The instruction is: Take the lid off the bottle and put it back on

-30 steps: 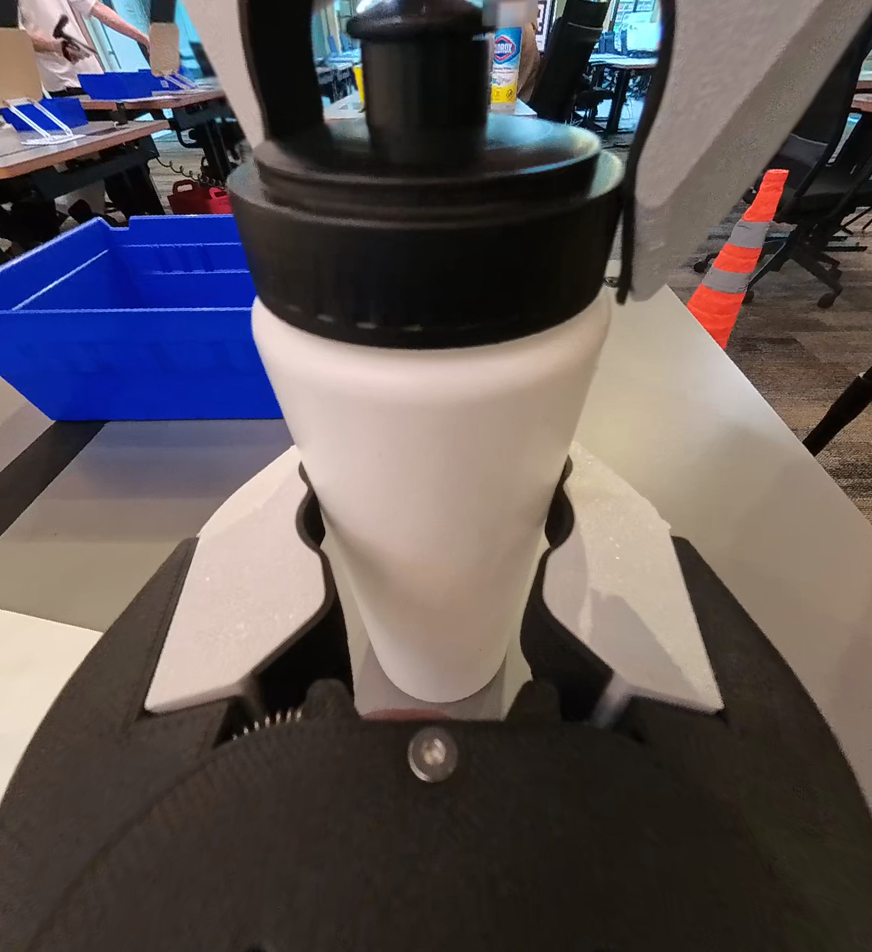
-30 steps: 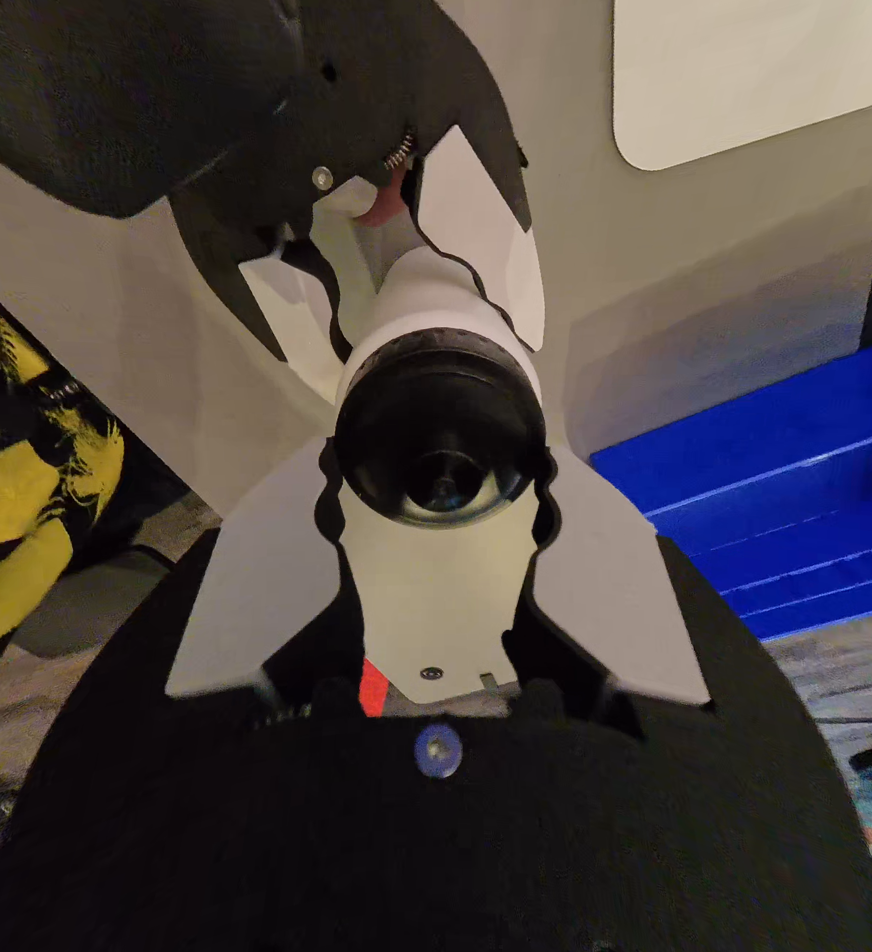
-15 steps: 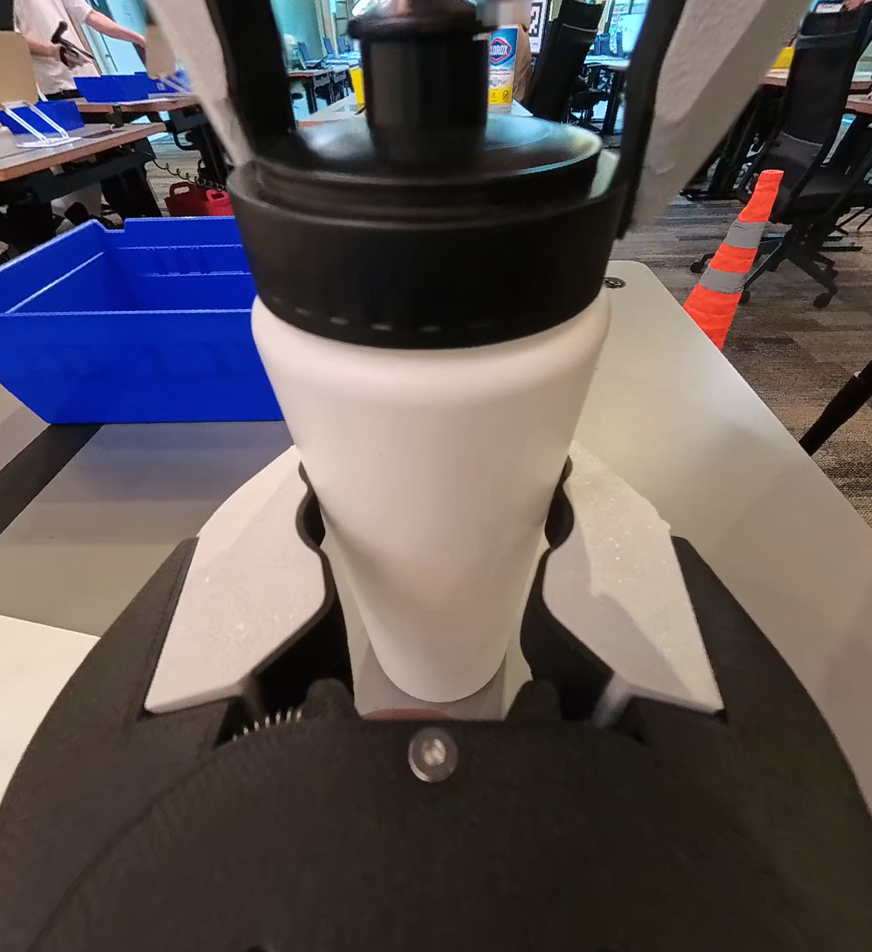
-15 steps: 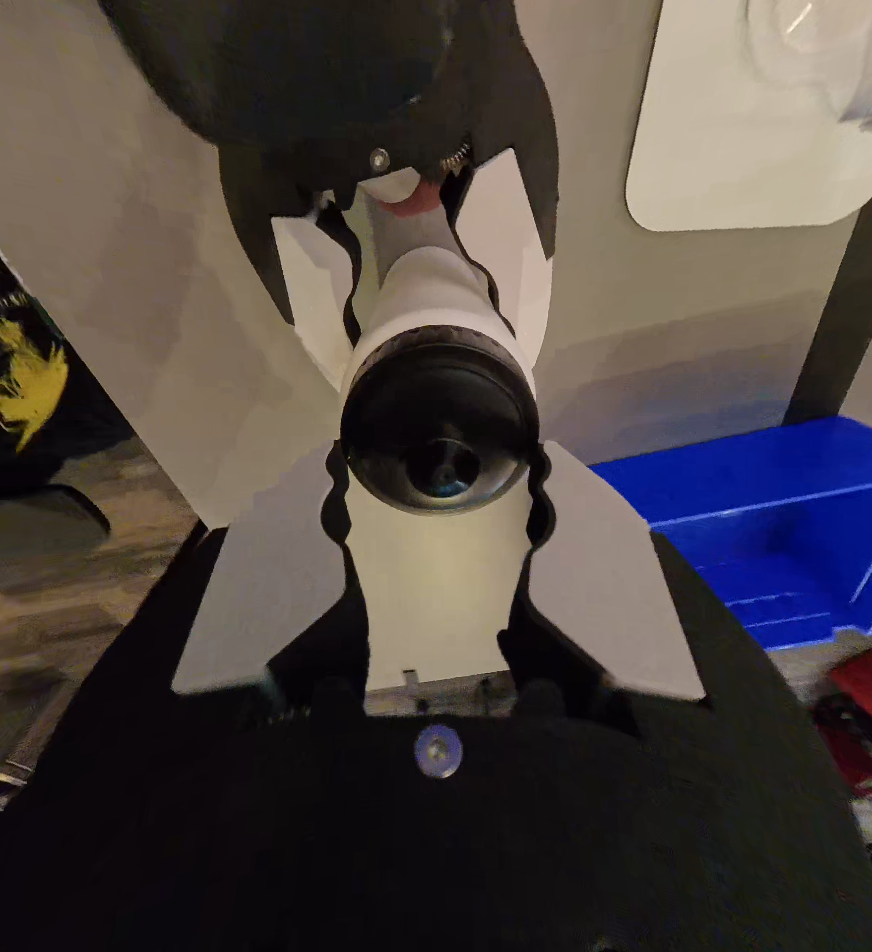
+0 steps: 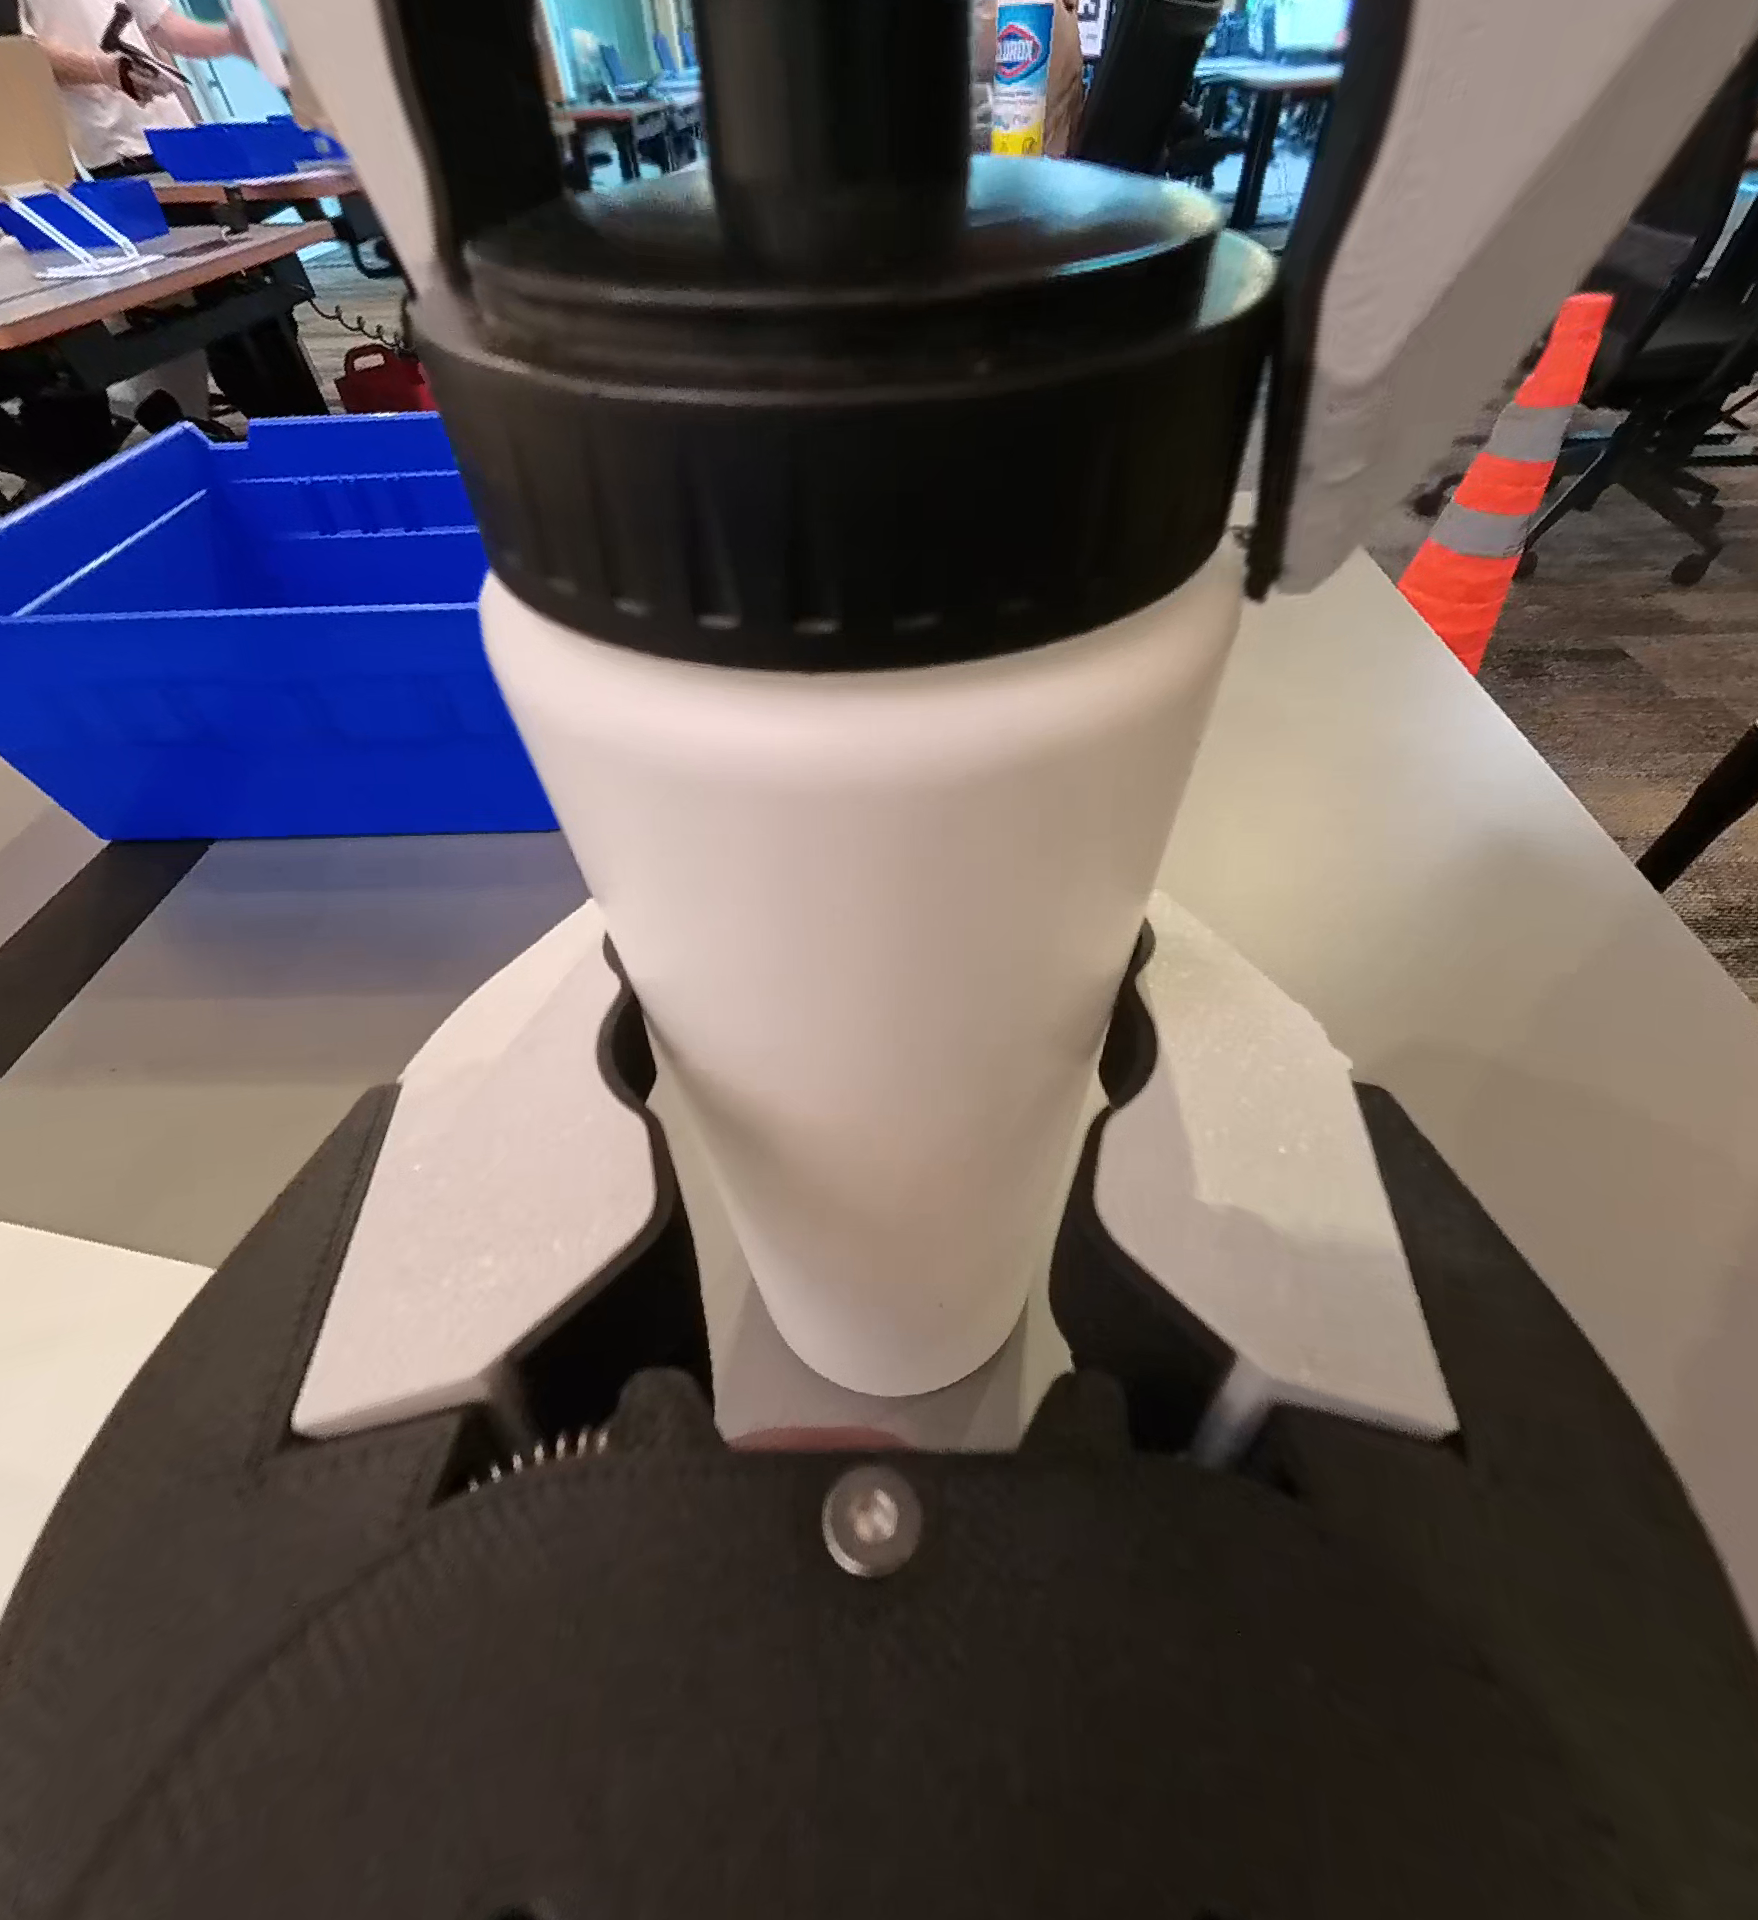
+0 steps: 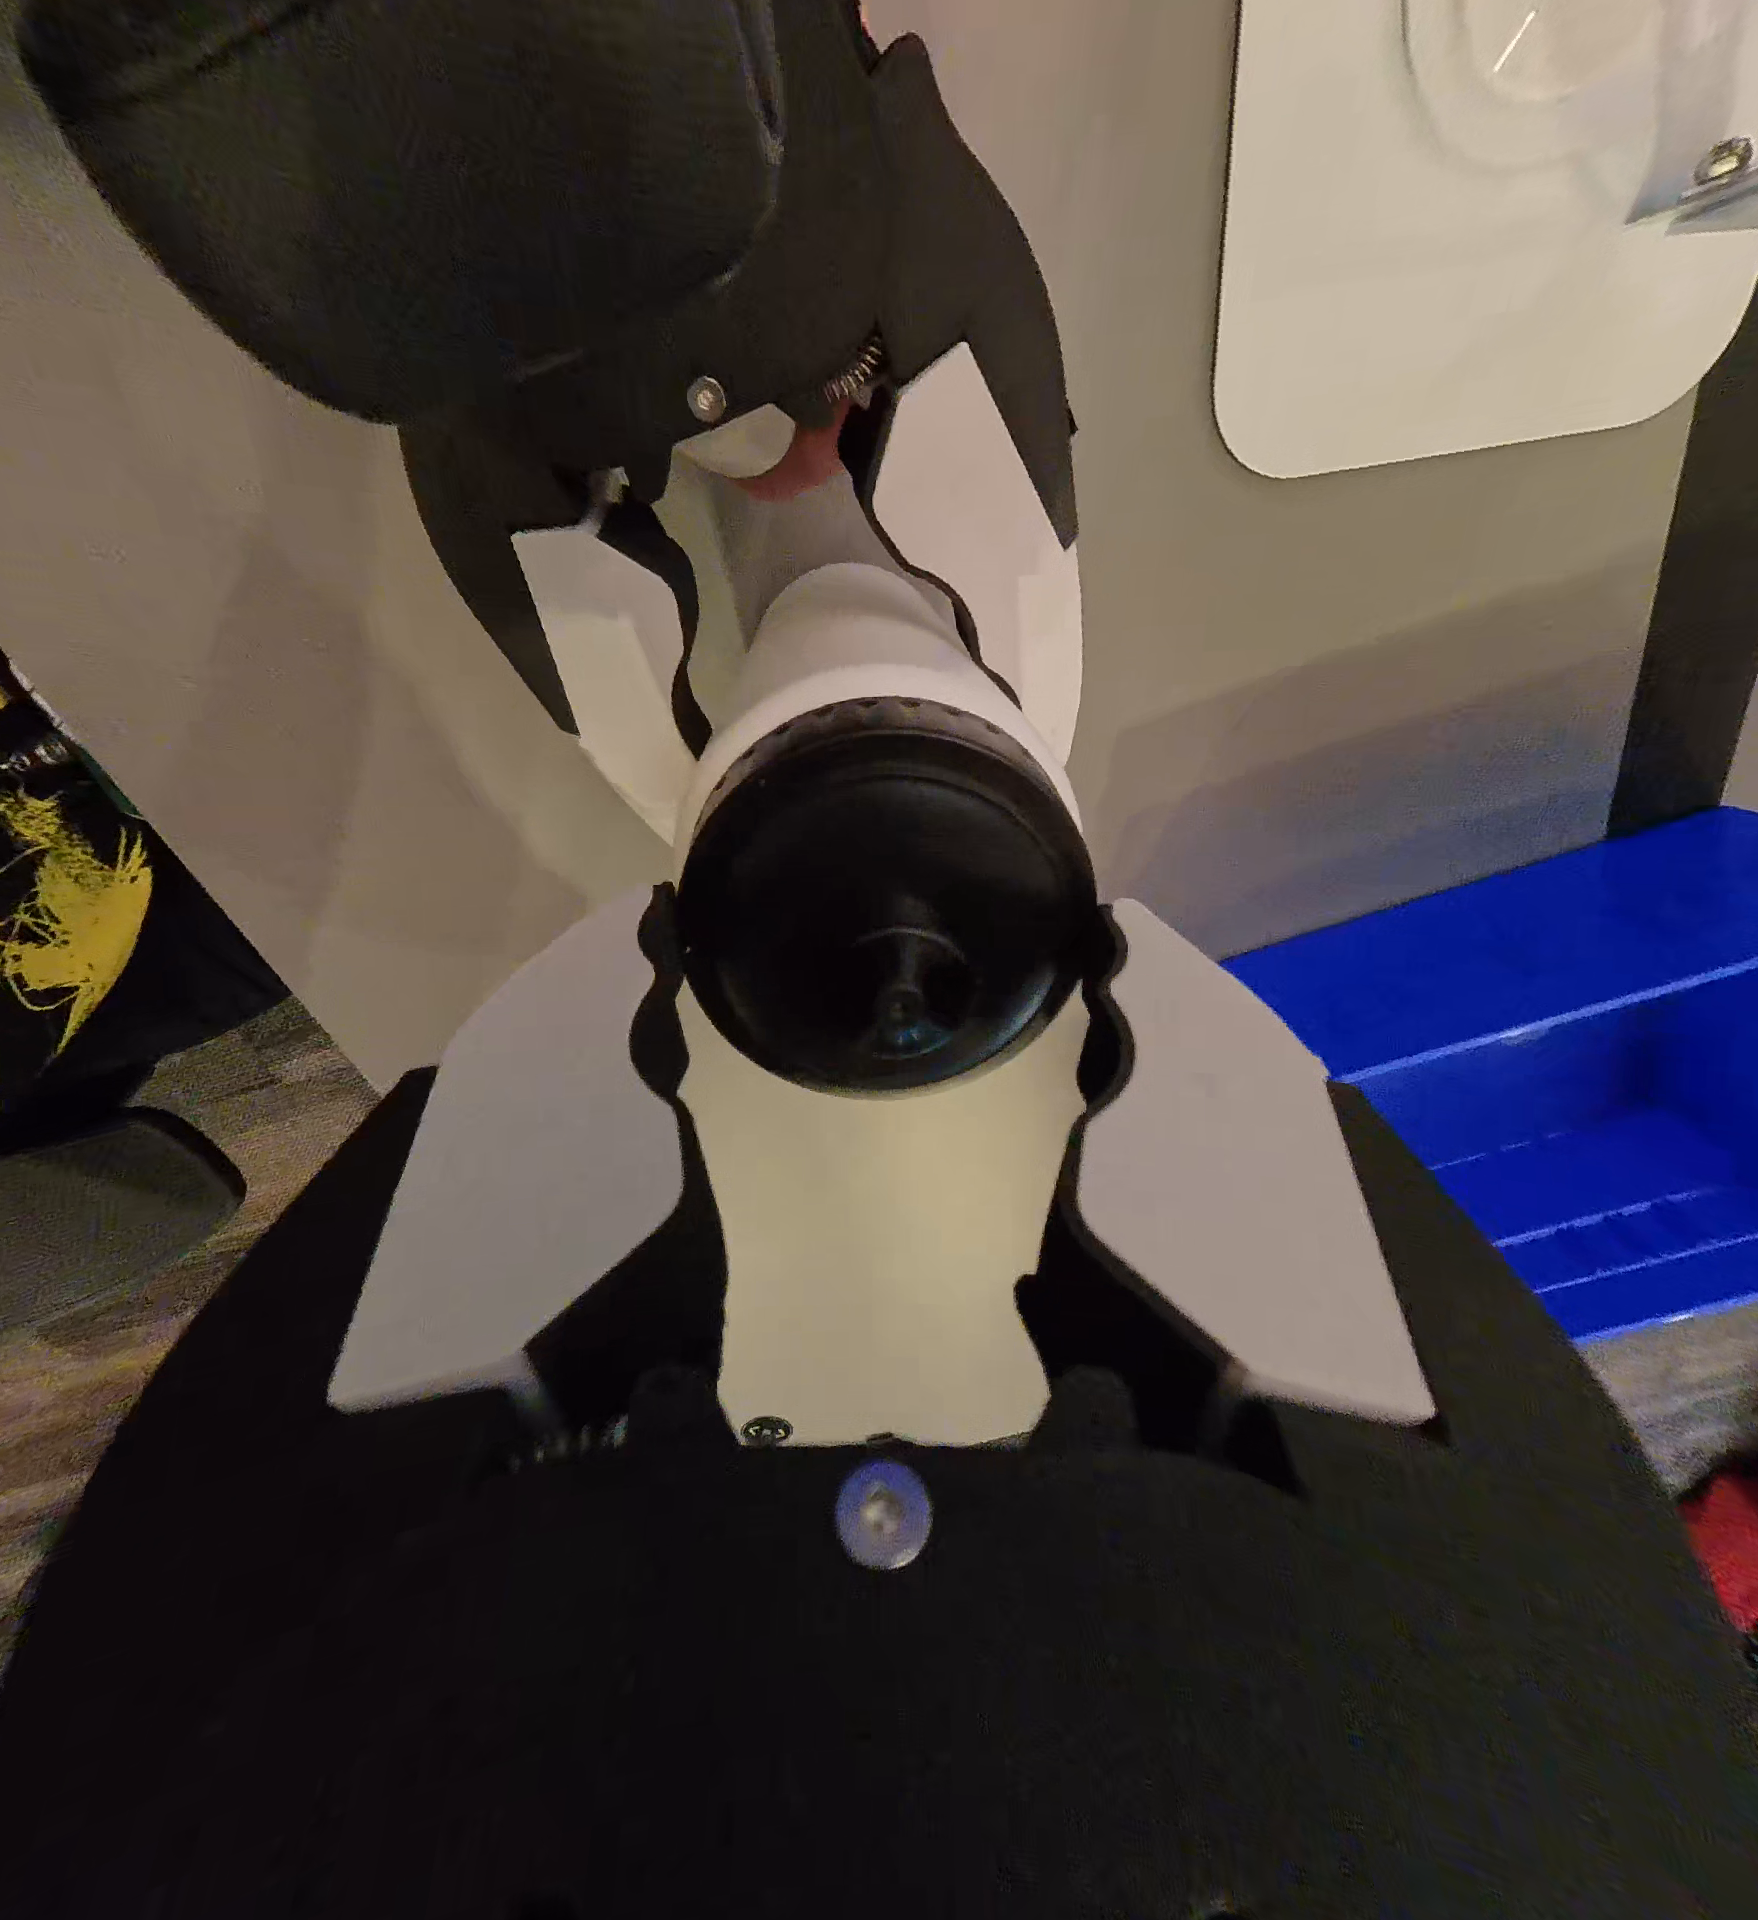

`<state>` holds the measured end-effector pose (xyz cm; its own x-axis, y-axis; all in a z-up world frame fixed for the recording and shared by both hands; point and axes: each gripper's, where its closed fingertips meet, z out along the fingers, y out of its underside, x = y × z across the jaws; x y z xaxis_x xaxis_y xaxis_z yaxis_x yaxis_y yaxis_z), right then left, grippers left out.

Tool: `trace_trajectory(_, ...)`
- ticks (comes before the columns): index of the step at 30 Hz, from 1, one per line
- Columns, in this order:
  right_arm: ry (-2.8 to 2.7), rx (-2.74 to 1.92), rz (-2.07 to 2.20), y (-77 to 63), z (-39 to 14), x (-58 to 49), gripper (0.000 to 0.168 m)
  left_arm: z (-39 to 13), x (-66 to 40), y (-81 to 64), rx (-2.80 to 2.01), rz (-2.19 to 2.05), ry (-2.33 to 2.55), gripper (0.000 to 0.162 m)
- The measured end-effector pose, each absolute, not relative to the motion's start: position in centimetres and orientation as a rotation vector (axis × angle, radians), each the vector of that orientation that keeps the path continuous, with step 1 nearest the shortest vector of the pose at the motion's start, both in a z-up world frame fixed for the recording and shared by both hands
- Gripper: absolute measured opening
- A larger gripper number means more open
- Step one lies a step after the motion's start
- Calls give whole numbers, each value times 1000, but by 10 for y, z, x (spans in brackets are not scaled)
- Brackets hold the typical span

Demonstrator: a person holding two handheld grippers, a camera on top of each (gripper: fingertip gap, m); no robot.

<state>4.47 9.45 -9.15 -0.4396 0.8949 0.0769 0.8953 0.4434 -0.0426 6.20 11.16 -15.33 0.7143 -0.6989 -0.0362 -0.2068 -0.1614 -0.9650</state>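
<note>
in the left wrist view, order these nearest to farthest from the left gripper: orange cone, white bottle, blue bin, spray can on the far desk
1. white bottle, clamped between the left gripper fingers, centre.
2. blue bin, on the table to the left, just behind the bottle.
3. orange cone, on the floor past the table's right edge.
4. spray can, far back, top centre.

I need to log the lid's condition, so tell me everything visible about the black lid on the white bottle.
The black ribbed plastic screw lid sits on the white bottle, apparently seated with no gap showing. Vertical ribs ring its wide skirt; a flatter top carries a central black spout. The right gripper comes from above, its white fingers flanking the rim and apparently pressing it. The left gripper clamps the bottle's body lower down, above the grey table.
</note>
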Motion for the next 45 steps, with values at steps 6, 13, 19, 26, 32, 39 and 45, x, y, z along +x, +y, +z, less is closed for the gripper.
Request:
trace_trajectory(6,-2515,-1590,159,93,-89,40,83,-153,62,112,-1713,-511,729,86)
trace_trajectory(13,-2096,-1610,608,95,-93,40,127,-153,62,112,-1704,-523,724,86)
trace_trajectory(19,-1687,-1485,1046,84,-106,22,104,-153,62,112,-1696,-529,717,86)
trace_trajectory(26,-1486,-1388,1222,85,-121,4,106,-152,62,112,-1682,-533,712,86)
trace_trajectory(32,-1481,-1352,1321,83,-120,7,102,-153,61,111,-1674,-540,711,86)
trace_trajectory(39,-1430,-1372,1394,96,-97,18,101,-144,47,110,-1596,-639,626,83)
trace_trajectory(45,-1363,-1354,1237,147,-6,52,101,-157,13,129,-1647,-433,504,45)
